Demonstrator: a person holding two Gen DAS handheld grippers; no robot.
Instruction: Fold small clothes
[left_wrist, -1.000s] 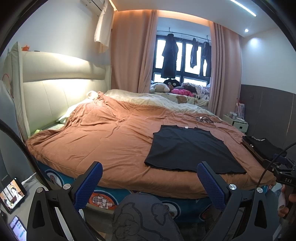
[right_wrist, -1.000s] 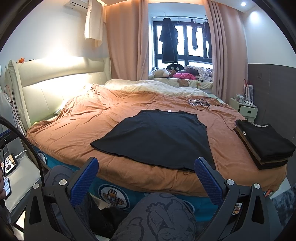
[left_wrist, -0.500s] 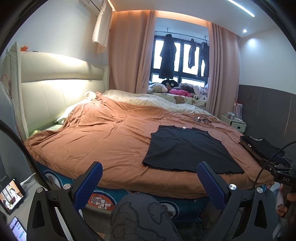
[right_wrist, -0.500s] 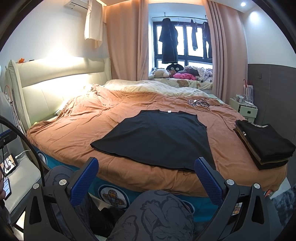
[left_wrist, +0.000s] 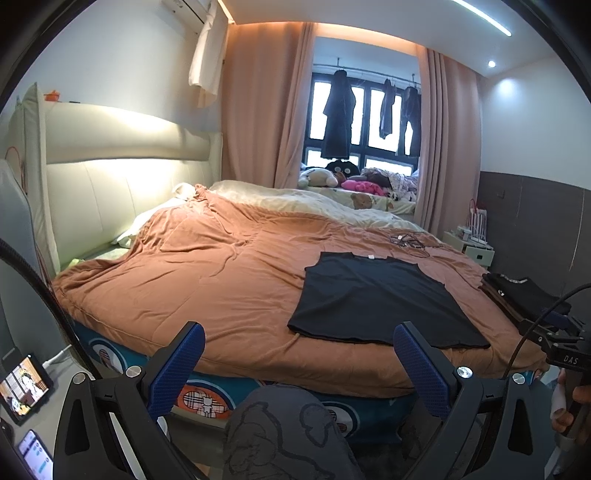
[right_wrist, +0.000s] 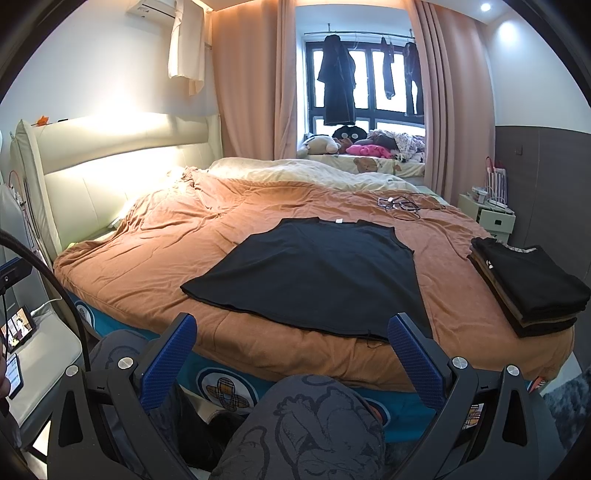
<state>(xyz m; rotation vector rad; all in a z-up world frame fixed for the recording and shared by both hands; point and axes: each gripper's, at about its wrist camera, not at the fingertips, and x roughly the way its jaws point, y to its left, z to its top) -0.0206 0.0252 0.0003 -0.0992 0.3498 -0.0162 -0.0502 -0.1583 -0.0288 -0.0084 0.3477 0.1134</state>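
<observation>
The black shirt lies flat, centre frame on the bed, beside a folded stack at right; both the left claw and right claw hang spread wide, empty, short of the hem; folding seems unstarted; next, reach for the near corners.

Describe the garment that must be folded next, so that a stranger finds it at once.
On the big bed's orange quilt, look near the foot edge. The black shirt lies there spread flat, single and unfolded, unlike the stack of folded clothes at the right corner.
</observation>
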